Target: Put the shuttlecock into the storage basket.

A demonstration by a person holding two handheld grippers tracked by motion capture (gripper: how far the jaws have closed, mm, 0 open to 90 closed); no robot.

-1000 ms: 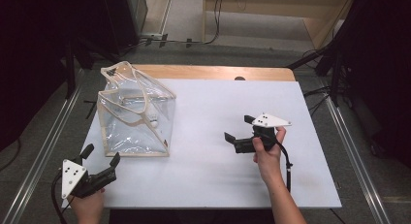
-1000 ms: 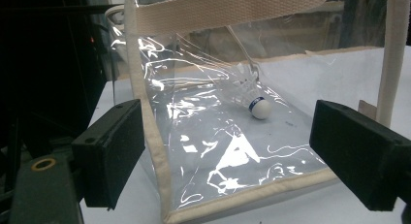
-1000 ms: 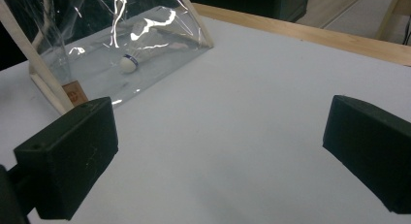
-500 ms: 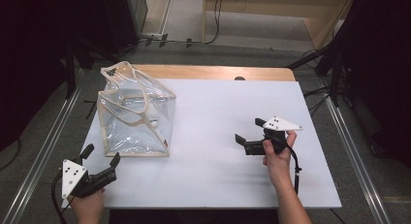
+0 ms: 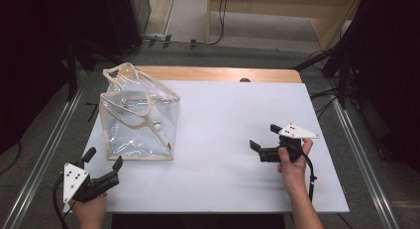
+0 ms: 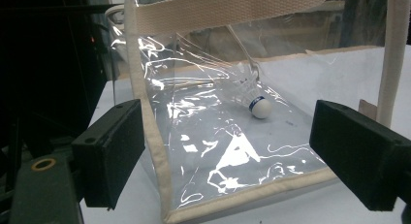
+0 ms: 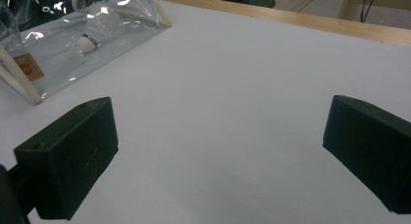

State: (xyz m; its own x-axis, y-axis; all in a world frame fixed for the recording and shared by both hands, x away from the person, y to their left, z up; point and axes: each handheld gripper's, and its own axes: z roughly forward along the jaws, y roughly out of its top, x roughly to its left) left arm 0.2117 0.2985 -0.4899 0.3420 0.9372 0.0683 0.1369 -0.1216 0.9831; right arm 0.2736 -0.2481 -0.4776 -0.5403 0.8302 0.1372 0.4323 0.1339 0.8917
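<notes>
Black jaws of the left gripper [image 5: 102,162] stand wide apart, holding nothing, just short of the clear plastic bag [image 5: 136,121] at the near left of the white surface [image 5: 237,115]. Inside the bag (cream webbing along its edges and handles) lies a single shuttlecock [image 6: 254,102], cork end resting on the bag's floor. Well apart to the right, the right gripper [image 5: 263,142] is likewise spread open and empty, hovering over bare surface.

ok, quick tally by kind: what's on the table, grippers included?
Clear bag: 1
Shuttlecock, inside the bag: 1
Grippers: 2, the left gripper and the right gripper, both open and holding nothing
Total: 4
</notes>
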